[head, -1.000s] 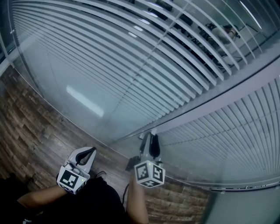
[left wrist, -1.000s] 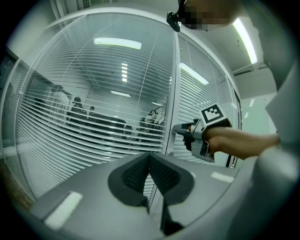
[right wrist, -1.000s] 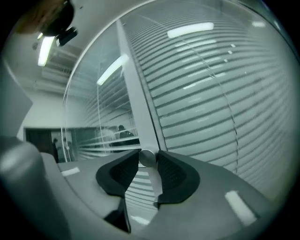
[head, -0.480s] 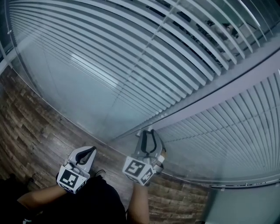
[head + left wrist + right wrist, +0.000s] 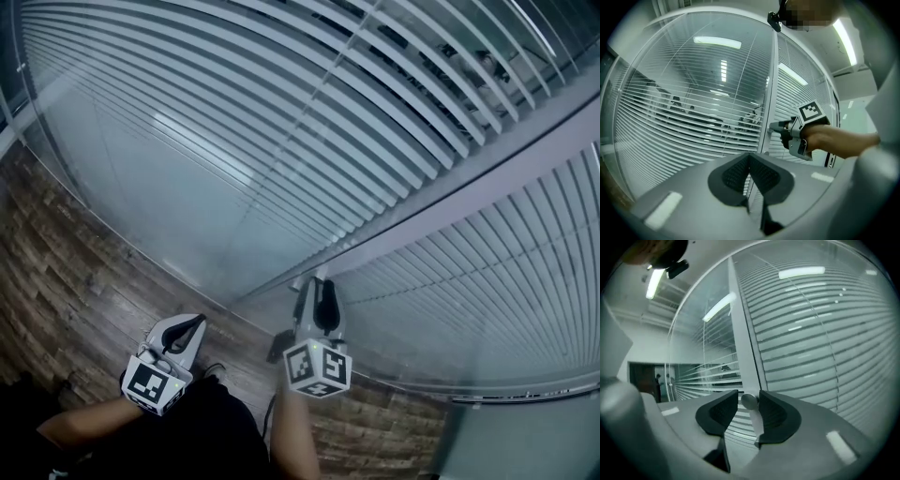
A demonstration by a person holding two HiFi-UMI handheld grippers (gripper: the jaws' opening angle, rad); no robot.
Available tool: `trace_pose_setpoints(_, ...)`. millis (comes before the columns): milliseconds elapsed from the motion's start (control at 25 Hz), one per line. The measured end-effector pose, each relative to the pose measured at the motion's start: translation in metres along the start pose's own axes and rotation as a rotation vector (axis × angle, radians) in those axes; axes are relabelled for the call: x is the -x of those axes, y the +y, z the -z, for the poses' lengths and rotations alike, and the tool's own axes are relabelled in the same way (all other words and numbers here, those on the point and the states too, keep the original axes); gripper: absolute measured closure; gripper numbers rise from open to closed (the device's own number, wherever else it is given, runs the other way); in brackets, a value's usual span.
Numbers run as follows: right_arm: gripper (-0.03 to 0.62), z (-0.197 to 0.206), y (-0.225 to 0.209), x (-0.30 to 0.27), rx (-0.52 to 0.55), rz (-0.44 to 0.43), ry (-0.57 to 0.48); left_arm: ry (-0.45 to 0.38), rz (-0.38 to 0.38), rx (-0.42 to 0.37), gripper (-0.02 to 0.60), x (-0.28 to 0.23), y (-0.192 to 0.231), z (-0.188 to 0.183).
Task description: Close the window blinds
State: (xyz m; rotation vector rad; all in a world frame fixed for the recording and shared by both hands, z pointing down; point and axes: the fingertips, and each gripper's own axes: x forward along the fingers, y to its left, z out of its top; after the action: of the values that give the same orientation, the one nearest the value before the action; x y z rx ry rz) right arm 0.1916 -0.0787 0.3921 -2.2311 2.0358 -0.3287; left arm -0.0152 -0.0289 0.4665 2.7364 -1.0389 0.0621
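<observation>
White slatted blinds hang behind the glass panels on both sides of a grey frame post. A small round silver knob sits on that post. My right gripper points level at the post and its pads close on the knob from both sides. Its jaws have just been opening a little, with the knob still between them. In the left gripper view the right gripper touches the post. My left gripper hangs low at the left, shut and empty, with its pads meeting in a V.
Wood-look floor runs along the foot of the glass wall. A glass panel stands close in front of both grippers. Ceiling lights reflect in the glass, and a room with figures shows dimly through the slats.
The right gripper rolled to one side half a second ago and now stands upright again at the knob. The left gripper has stayed in place.
</observation>
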Motion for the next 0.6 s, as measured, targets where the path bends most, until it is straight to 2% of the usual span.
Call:
trace_pose_setpoints(80,0.455,0.0067,-0.0013,-0.0020,-0.084,-0.004,0.007,0.002,0.000,-0.002,0.580,0.0016,-0.0004,0.0010)
trace_pose_setpoints(200,0.456,0.0115,-0.0039,-0.0054,-0.153,0.001,0.012,0.008,-0.004,0.003,0.580,0.0036,0.0015,0.0021)
trace_pose_setpoints(320,0.461,0.0112,-0.0055,-0.0069,-0.161,0.005,0.012,0.010,-0.002,0.008,0.580,0.0055,0.0024,0.0025)
trace_pose_setpoints(440,0.464,0.0118,-0.0043,-0.0060,-0.028,0.008,0.037,0.007,0.000,0.010,0.580,0.0081,0.0032,0.0021)
trace_pose_setpoints(600,0.464,0.0121,-0.0003,-0.0070,0.280,0.029,0.104,0.006,-0.005,0.008,0.580,0.0104,0.0052,0.0028)
